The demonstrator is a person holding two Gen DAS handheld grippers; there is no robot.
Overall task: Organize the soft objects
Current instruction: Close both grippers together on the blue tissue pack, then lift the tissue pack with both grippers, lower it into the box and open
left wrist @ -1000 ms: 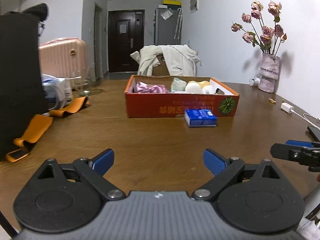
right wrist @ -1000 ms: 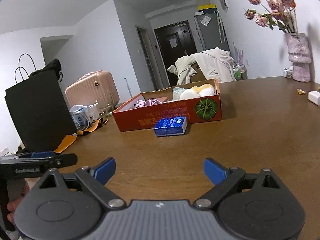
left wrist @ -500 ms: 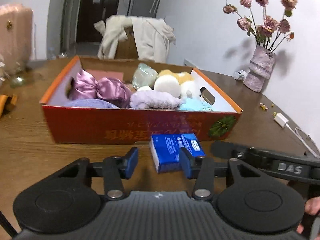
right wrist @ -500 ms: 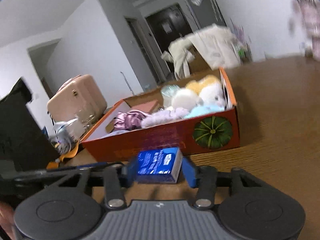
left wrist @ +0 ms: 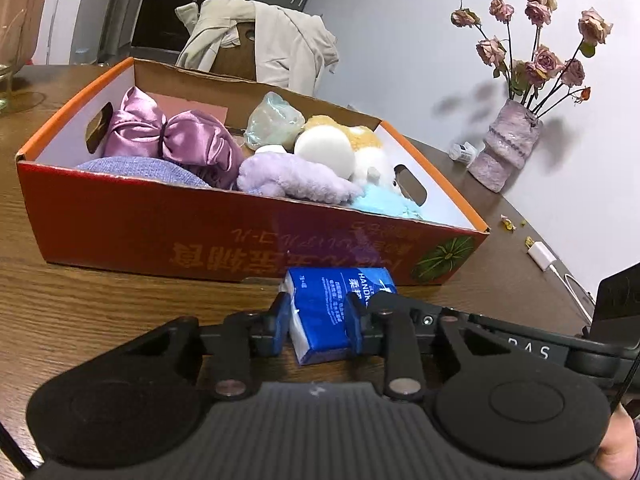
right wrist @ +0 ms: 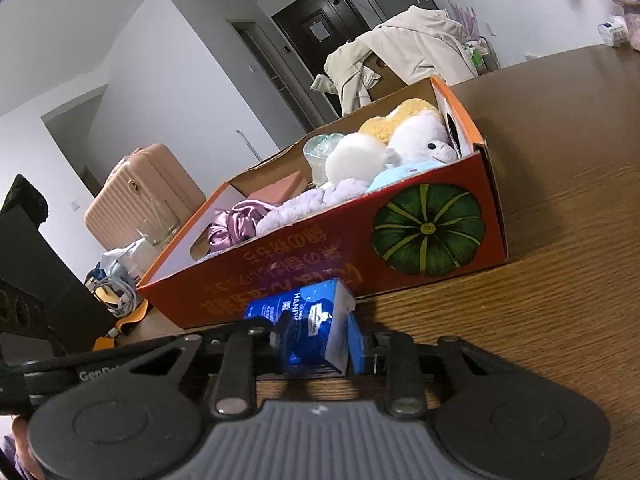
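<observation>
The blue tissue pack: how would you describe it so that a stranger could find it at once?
Find the orange cardboard box full of soft toys on the wooden table. The blue tissue pack lies on the table against the box's printed front wall. It is the only soft item outside the box, small, rectangular and plastic-wrapped with white lettering.

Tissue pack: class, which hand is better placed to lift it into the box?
Left, narrowly. The left tongs straddle the tissue pack squarely; the right tongs pinch a tilted end. Both have just been closing on it.
</observation>
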